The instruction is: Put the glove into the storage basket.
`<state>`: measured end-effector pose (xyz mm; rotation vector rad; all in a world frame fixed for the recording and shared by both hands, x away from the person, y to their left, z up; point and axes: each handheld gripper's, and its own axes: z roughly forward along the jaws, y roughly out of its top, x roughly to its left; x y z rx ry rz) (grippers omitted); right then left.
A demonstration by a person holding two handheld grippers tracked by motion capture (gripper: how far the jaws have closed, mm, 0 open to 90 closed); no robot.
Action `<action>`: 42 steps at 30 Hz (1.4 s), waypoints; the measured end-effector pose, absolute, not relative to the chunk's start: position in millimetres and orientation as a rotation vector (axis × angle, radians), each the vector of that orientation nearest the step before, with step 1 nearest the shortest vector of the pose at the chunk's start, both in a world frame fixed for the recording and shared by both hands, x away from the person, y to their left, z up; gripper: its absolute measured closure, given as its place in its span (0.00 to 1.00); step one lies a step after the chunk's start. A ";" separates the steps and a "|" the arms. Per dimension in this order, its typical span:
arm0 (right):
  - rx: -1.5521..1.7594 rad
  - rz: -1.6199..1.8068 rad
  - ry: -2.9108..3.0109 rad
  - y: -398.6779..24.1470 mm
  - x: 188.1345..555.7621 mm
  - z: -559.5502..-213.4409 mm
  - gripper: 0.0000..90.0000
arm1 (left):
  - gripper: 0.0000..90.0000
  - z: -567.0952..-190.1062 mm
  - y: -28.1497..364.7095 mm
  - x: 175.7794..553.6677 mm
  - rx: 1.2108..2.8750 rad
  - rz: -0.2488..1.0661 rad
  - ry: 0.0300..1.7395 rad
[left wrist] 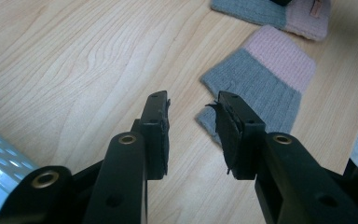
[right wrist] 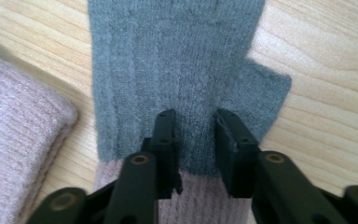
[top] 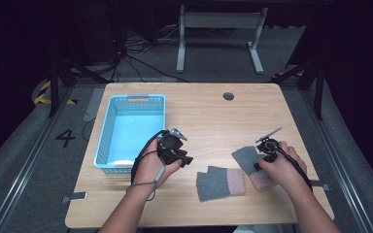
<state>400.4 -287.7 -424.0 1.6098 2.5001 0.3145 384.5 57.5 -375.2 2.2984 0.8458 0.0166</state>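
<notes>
Two knitted mitts, grey at one end and pink at the other, lie flat on the wooden table (top: pixel 209 111). My right gripper (top: pixel 258 165) (right wrist: pixel 195 116) points down onto the right mitt (top: pixel 245 158) (right wrist: pixel 177 56). Its fingertips rest on the grey knit near the pink cuff, a strip of fabric lies between the jaws, and the pads do not press on it. The left mitt (top: pixel 218 182) (left wrist: pixel 265 79) lies in the near middle of the table. My left gripper (top: pixel 187 160) (left wrist: pixel 191 100) hovers open just left of it, nothing between its jaws.
A light blue plastic basket (top: pixel 128 99) (left wrist: pixel 0 163) stands at the table's left, right beside my left hand. A small round hole (top: pixel 228 96) sits near the table's far edge. Bare wood lies between the basket and the mitts.
</notes>
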 end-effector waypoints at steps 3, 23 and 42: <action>1.606 0.336 2.510 -288.7 401.4 -423.9 0.87 | 0.73 -375.0 57.8 384.6 2.299 0.019 0.845; 1.580 0.616 2.493 -313.1 392.4 -389.2 0.90 | 0.73 -375.0 58.5 385.3 2.297 0.013 0.842; 1.466 0.765 2.458 -316.3 378.1 -347.9 0.90 | 0.72 -371.5 60.4 383.8 2.298 0.025 0.835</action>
